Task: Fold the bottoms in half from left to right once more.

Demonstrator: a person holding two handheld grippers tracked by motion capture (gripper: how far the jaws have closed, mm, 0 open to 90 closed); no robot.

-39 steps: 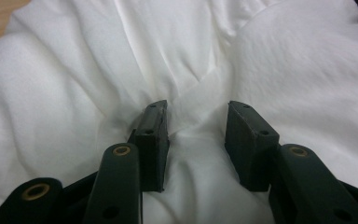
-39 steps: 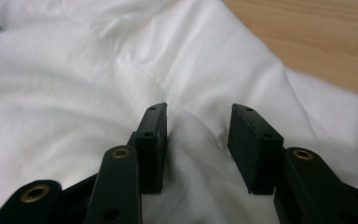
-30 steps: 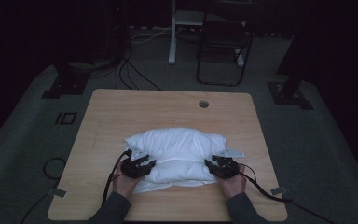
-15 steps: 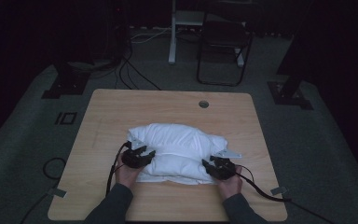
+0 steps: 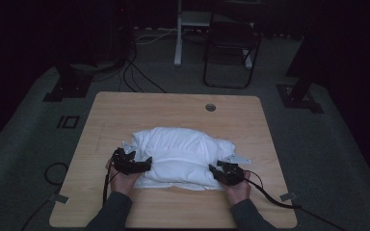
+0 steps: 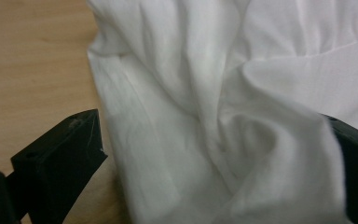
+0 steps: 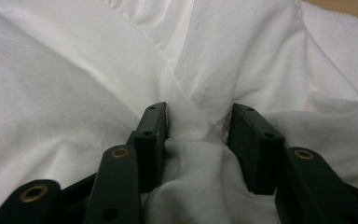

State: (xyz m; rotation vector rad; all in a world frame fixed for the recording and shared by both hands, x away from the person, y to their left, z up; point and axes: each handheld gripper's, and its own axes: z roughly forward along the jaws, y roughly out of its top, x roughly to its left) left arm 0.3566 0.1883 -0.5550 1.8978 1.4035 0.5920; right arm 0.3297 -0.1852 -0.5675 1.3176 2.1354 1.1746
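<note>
Nearest the person, two sleeved forearms come up from the bottom edge of the high view, each hand carrying a black gripper at the near edge of a bunched white cloth (image 5: 180, 156). The cloth lies on the wooden table (image 5: 125, 108), nearer the person's side than the far side.

The left gripper (image 5: 134, 162) sits at the cloth's near-left corner. Its jaws have just been opening and now stand wide — in the left gripper view they are far apart at the two lower corners, with a thick fold of the white cloth (image 6: 223, 121) slumped between them. The fabric covers part of the right-hand jaw; the left-hand jaw is clear of the cloth, bare tabletop (image 6: 32, 60) behind it.

The right gripper (image 5: 223, 173) is at the cloth's near-right edge, its cable trailing off toward the table's right corner. In the right gripper view its jaws stand part-way apart with a bunched ridge of cloth (image 7: 198, 135) gathered between them — the fabric fills the gap and lies against both pads.

Beyond the cloth the table is bare wood, with a round cable hole (image 5: 210, 107) near its far edge. Farther off, on the dark floor, stand a chair (image 5: 231, 53) and loose cables (image 5: 135, 67).
</note>
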